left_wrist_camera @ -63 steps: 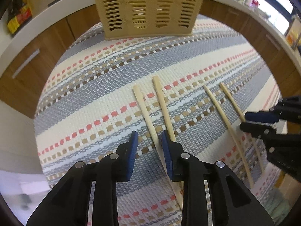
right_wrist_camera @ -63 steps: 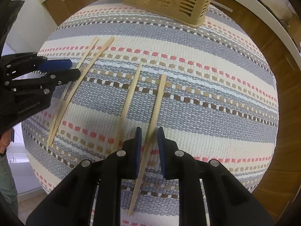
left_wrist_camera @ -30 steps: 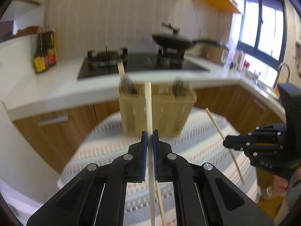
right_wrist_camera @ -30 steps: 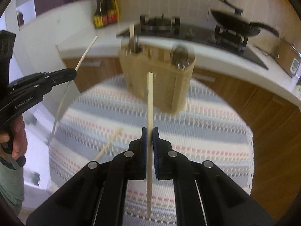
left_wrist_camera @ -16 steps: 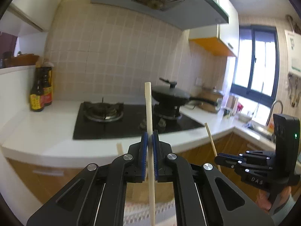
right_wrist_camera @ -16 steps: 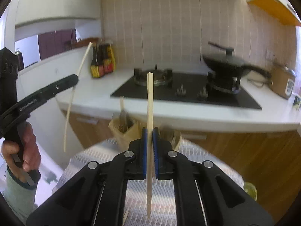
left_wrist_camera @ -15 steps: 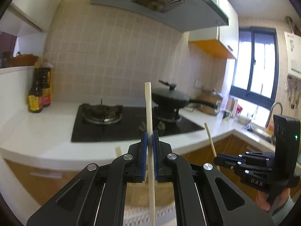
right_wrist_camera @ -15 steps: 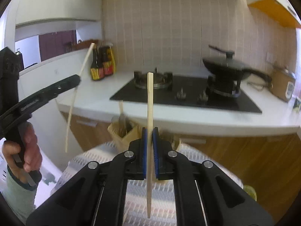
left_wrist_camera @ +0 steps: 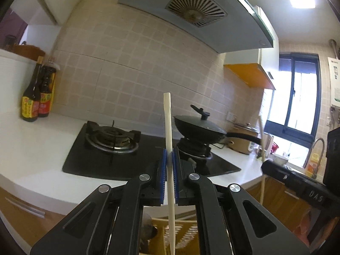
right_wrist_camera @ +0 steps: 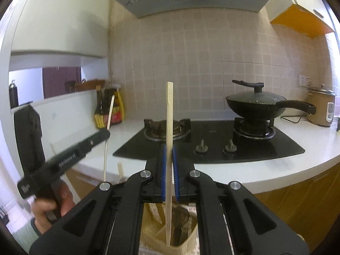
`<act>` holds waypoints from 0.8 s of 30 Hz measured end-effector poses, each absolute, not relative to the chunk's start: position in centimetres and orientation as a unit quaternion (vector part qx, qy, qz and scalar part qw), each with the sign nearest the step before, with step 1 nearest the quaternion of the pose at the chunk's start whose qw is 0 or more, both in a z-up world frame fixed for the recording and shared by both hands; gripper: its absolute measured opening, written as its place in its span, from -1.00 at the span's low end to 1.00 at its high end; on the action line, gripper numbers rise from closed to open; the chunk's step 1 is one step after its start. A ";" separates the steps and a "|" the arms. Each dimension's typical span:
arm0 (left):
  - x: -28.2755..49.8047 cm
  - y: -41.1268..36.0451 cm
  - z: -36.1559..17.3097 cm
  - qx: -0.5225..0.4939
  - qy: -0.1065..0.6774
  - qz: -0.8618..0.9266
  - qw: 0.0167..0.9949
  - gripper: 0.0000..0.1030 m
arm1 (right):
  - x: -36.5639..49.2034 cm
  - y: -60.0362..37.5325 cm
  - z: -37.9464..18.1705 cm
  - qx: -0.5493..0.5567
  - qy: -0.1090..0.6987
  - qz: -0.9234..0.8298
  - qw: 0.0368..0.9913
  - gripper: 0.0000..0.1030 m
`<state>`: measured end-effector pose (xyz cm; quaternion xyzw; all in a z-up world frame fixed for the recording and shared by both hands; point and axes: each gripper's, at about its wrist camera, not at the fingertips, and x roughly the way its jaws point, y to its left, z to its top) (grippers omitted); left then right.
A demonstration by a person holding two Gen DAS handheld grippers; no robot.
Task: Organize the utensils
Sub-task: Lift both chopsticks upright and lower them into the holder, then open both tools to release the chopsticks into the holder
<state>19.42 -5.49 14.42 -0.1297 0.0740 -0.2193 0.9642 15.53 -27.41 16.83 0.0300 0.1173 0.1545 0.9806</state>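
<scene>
My left gripper [left_wrist_camera: 169,159] is shut on a pale wooden chopstick [left_wrist_camera: 167,123] and holds it upright, its lower end over the tan slotted utensil basket [left_wrist_camera: 182,233] below. My right gripper [right_wrist_camera: 167,155] is shut on another chopstick [right_wrist_camera: 169,110], also upright, with its lower tip inside the basket [right_wrist_camera: 153,233] beside a dark metal utensil [right_wrist_camera: 179,223]. In the right wrist view the left gripper [right_wrist_camera: 105,135] appears at the left with its chopstick [right_wrist_camera: 109,114]. In the left wrist view the right gripper [left_wrist_camera: 264,165] appears at the right with its chopstick [left_wrist_camera: 262,140].
A white counter [left_wrist_camera: 31,148] carries a black gas hob [right_wrist_camera: 208,142], a lidded black pan [right_wrist_camera: 255,104], sauce bottles [left_wrist_camera: 36,97] and a rice cooker [right_wrist_camera: 320,108]. A range hood [left_wrist_camera: 191,10] hangs above. A window and a tap [left_wrist_camera: 312,150] are at the right.
Both grippers closed on chopsticks lying on the striped mat, lifted and tilted them upright. In the last half second both moved forward over the basket, which now sits under the fingers.
</scene>
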 end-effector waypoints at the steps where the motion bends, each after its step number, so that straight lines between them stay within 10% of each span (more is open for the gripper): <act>1: 19.6 -5.5 14.1 -0.129 0.070 -0.211 0.967 -0.93 | 15.8 -27.5 16.7 0.035 0.114 0.157 0.980 -0.92; 24: 18.3 -6.1 10.1 -0.094 0.055 -0.184 0.977 -0.72 | 15.3 -28.5 11.3 0.050 0.133 0.158 0.977 -0.83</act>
